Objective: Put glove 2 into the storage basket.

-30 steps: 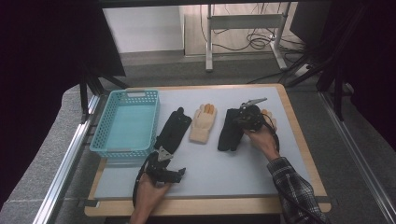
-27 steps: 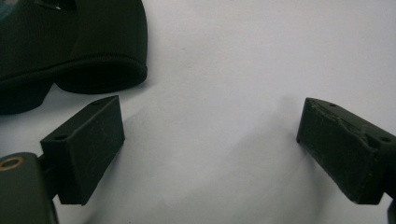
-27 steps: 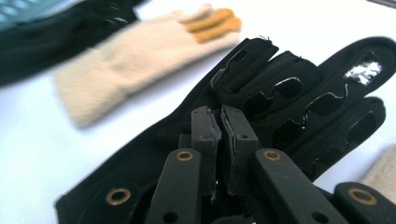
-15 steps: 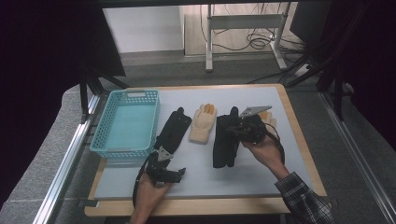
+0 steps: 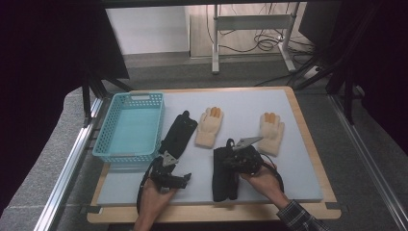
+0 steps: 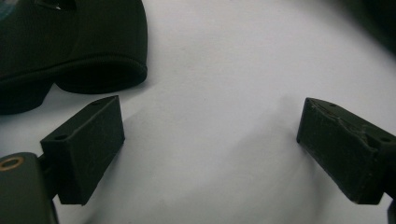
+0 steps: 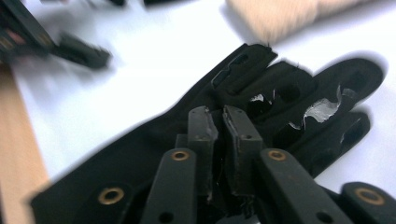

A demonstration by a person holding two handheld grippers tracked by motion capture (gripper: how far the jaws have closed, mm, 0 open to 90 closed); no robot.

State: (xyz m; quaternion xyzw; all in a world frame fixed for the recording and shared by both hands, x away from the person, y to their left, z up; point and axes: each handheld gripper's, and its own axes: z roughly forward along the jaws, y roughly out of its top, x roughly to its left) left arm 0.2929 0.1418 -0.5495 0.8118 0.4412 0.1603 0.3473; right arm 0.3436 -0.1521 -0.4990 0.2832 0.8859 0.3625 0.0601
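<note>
A black glove lies flat at the near middle of the white table top. My right gripper is down on it, pads close together with glove fabric pinched between them. Those jaws have just been opening; a thin gap shows at my right gripper. A second black glove lies beside the blue basket, its cuff just beyond my left gripper. My left gripper rests open on the table with nothing between its jaws. Two cream gloves lie farther back.
The basket stands at the table's left side with bare floor inside. A wooden rim frames the table. Bare white surface lies along the near edge between my hands. A metal desk frame stands on the floor behind.
My right gripper has moved toward the near edge and leftward, dragging the black glove away from the cream gloves. The left gripper has stayed put.
</note>
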